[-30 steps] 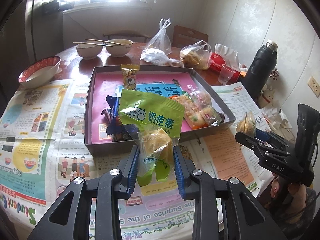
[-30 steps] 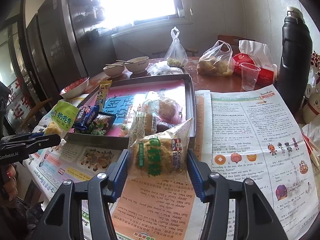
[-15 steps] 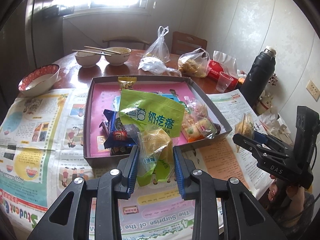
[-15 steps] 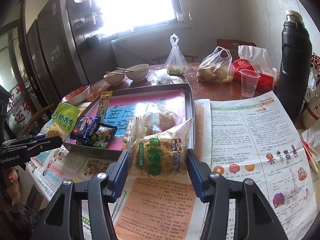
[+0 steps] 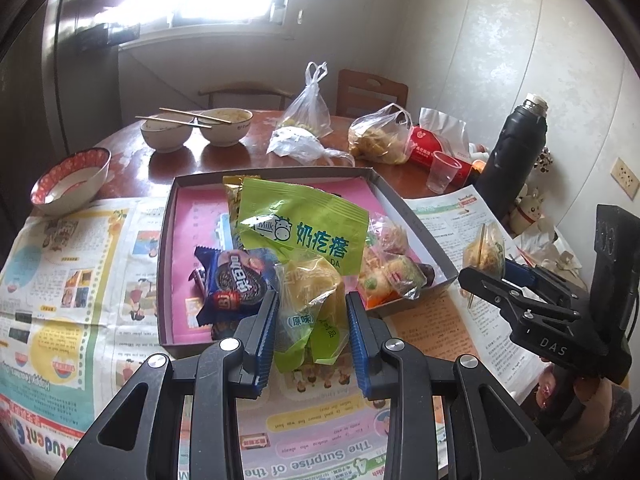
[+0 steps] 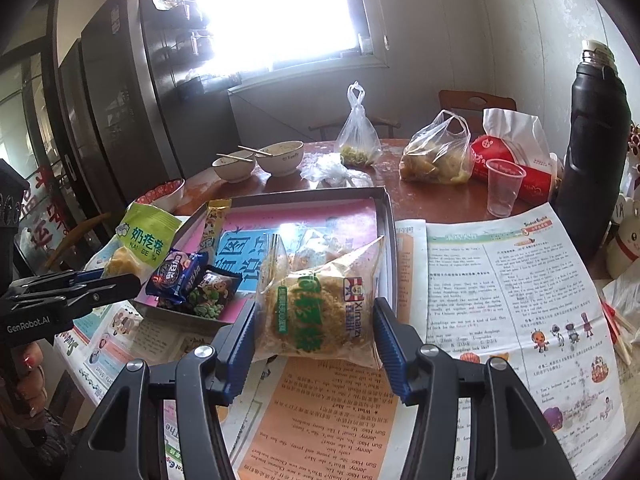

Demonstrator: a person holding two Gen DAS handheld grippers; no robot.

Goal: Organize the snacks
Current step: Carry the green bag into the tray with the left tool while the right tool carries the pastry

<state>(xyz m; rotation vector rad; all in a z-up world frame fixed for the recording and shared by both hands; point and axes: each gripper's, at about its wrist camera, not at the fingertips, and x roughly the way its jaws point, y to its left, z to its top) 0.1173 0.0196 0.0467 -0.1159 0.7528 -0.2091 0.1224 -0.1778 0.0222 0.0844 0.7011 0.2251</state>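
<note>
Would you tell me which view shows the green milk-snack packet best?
The left wrist view: the green packet fills the centre, clamped by the left gripper, print legible. The right wrist view shows it small and angled at the left edge.

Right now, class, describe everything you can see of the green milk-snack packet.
The green milk-snack packet is glossy plastic printed with a cow logo, "Milk" and white Chinese characters; a clear lower part shows a yellow lump inside. It stands roughly upright, crumpled, pinched at its lower end by the left gripper, in front of the snack box.

Right gripper (image 6: 314, 320) clamped on a floss-cake packet (image 6: 320, 304) above newspaper (image 6: 500, 292), tray (image 6: 390, 240) of snacks just beyond, left gripper (image 6: 120, 276) gripping a green packet (image 6: 144, 236), flask (image 6: 596, 132) far right
</note>
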